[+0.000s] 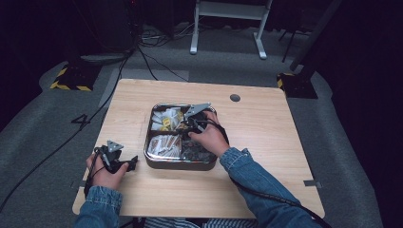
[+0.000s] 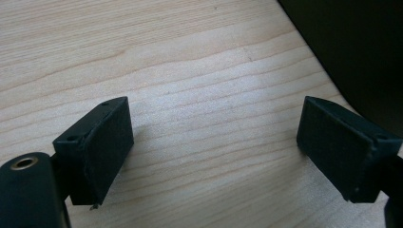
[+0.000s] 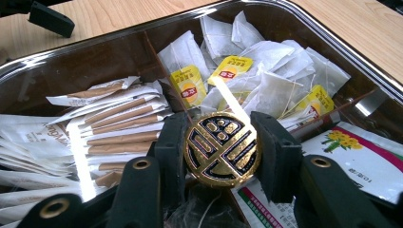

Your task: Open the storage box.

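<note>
Gold coin-shaped packet (image 3: pixel 222 148) sits pinched edge-on in the right tool (image 3: pixel 223 152), over the middle of the divided tray (image 1: pixel 157 164), tea bags (image 3: pixel 266 80) just beyond. Left tool (image 2: pixel 214 147) rests released on the surface (image 1: pixel 256 133), left of the tray; the right hand is clearly nearer.

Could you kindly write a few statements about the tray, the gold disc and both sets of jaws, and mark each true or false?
1. The right gripper is shut on the gold disc. True.
2. The left gripper holds a tea bag. False: its jaws stand open over the bare table.
3. The tray has compartments. True.
4. The tea bags lie loose on the table. False: they lie in the tray.
</note>
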`<action>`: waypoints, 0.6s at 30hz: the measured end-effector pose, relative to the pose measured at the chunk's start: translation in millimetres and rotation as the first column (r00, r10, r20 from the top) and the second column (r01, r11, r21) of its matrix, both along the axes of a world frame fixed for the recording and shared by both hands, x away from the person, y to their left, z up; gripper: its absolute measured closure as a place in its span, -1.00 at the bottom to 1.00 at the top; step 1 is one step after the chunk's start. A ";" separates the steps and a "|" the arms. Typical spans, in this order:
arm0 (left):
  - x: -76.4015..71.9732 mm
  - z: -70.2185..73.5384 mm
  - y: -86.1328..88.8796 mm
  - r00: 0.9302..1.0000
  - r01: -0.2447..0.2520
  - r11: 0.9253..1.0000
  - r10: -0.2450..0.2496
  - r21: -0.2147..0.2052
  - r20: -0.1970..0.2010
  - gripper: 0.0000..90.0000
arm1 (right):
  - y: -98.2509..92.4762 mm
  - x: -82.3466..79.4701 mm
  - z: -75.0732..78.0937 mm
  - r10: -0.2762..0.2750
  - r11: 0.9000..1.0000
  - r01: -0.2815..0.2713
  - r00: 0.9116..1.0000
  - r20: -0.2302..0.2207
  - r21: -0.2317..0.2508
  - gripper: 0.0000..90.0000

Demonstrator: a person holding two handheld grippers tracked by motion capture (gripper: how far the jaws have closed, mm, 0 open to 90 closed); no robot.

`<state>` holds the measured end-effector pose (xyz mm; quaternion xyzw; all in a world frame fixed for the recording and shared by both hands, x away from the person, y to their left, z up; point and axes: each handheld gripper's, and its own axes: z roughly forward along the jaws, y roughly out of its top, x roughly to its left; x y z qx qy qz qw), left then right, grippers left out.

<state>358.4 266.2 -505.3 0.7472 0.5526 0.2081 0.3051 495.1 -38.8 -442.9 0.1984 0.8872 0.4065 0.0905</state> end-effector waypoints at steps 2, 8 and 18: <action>0.0 0.0 0.0 1.000 0.000 1.000 0.000 0.000 0.000 -0.73 | 0.1 -0.5 0.0 -0.005 1.000 0.005 1.000 0.000 0.002 0.31; 0.0 0.0 0.0 1.000 -0.001 1.000 0.001 0.001 0.001 -0.73 | 0.6 -2.8 0.1 -0.024 1.000 0.024 1.000 0.009 0.005 0.32; 0.0 0.0 0.0 1.000 -0.001 1.000 0.001 0.000 0.000 -0.73 | -0.4 -4.0 0.8 -0.034 0.999 0.034 0.999 0.011 0.018 0.32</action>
